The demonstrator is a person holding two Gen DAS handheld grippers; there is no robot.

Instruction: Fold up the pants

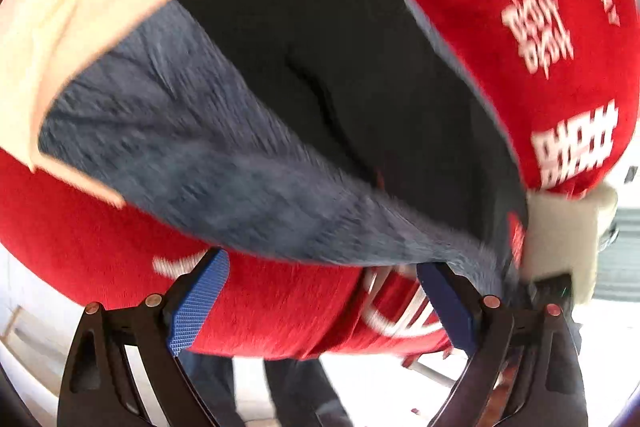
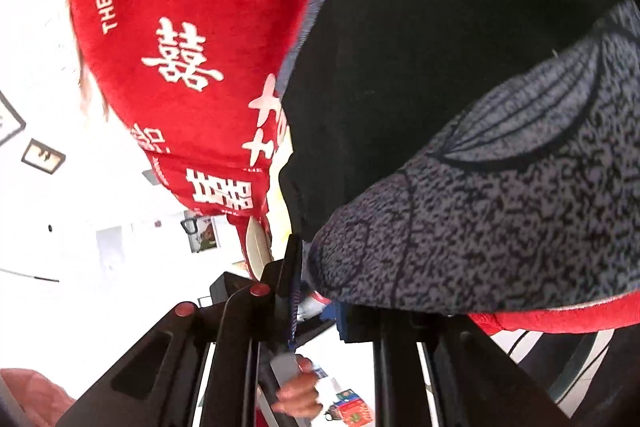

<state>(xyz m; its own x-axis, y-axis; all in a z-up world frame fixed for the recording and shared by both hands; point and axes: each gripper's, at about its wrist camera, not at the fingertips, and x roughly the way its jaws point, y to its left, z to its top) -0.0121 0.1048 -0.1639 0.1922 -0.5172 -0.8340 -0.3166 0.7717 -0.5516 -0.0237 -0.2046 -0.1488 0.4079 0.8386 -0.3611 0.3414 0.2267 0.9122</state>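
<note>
One pair of pants (image 1: pixel 240 155), grey outside and black within; one red cloth (image 1: pixel 500 7) printed with white characters; two tongs, the left tongs (image 1: pixel 320 303) and the right tongs (image 2: pixel 316 303); one bare hand (image 2: pixel 300 395) low in the right wrist view; two framed pictures (image 2: pixel 42 157) on the wall

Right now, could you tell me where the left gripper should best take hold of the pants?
Grip the pants' near grey edge, straight ahead of the open left gripper; that edge lies free across the red blanket, facing the jaws.
</note>
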